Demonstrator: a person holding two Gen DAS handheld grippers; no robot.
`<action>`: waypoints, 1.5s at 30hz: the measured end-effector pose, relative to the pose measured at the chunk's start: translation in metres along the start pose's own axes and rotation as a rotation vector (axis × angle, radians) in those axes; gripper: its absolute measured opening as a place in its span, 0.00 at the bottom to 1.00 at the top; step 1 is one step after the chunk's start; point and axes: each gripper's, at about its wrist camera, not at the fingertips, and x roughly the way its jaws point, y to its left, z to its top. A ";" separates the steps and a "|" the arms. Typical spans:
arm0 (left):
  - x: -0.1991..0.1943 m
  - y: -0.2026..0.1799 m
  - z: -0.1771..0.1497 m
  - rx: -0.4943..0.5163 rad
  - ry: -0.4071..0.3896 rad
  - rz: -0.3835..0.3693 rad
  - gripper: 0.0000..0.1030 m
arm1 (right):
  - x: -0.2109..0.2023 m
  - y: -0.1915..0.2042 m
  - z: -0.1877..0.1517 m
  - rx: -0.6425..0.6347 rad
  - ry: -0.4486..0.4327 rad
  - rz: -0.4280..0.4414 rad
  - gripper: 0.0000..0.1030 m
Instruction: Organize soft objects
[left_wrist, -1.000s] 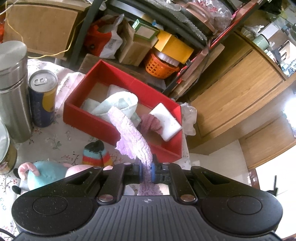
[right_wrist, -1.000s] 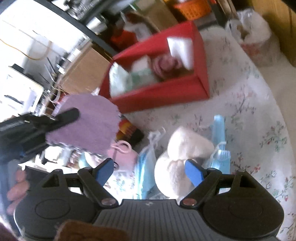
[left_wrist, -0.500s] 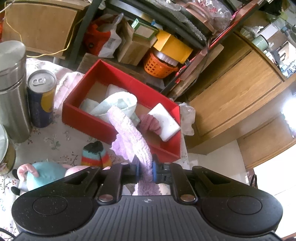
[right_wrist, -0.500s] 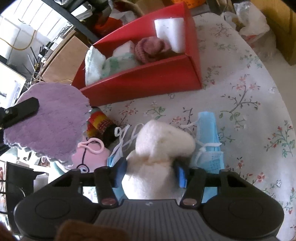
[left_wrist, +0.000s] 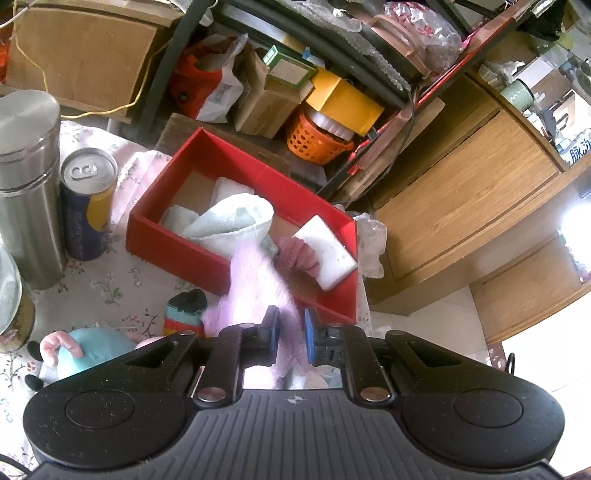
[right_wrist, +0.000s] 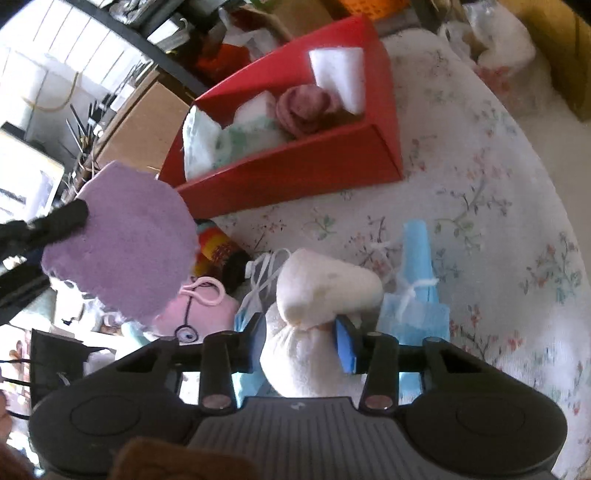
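A red box (left_wrist: 177, 254) on the flowered tablecloth holds a pale green towel (left_wrist: 229, 221), a white sponge (left_wrist: 325, 254) and a dusky pink knit (left_wrist: 295, 254). My left gripper (left_wrist: 291, 332) hovers just before the box's near wall, its jaws opening with a purple cloth (left_wrist: 255, 280) still caught between the pads. The right wrist view shows that purple cloth (right_wrist: 125, 243) hanging in the air from a black finger (right_wrist: 62, 221). My right gripper (right_wrist: 301, 339) is closing on a cream soft bundle (right_wrist: 325, 288), and its blue pads squeeze it at the waist.
A steel flask (left_wrist: 26, 184) and a drink can (left_wrist: 86, 206) stand left of the box. A striped knit (left_wrist: 184, 310), a blue and pink plush (left_wrist: 92, 347) and blue face masks (right_wrist: 417, 295) lie on the cloth (right_wrist: 480, 221). The table's edge runs just right of the box.
My right gripper's jaws have come together onto the cream bundle. The left gripper's pads have parted a little and the purple cloth between them now looks blurred and slacker.
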 end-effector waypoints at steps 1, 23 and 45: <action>-0.001 0.001 0.001 -0.004 -0.003 -0.002 0.11 | 0.004 0.003 0.002 -0.002 0.005 0.004 0.27; 0.043 -0.020 -0.016 0.107 0.140 0.031 0.40 | -0.015 -0.008 -0.002 -0.065 0.030 0.092 0.30; 0.037 0.005 -0.046 0.794 0.285 0.384 0.73 | -0.030 0.011 -0.002 -0.043 0.032 0.248 0.30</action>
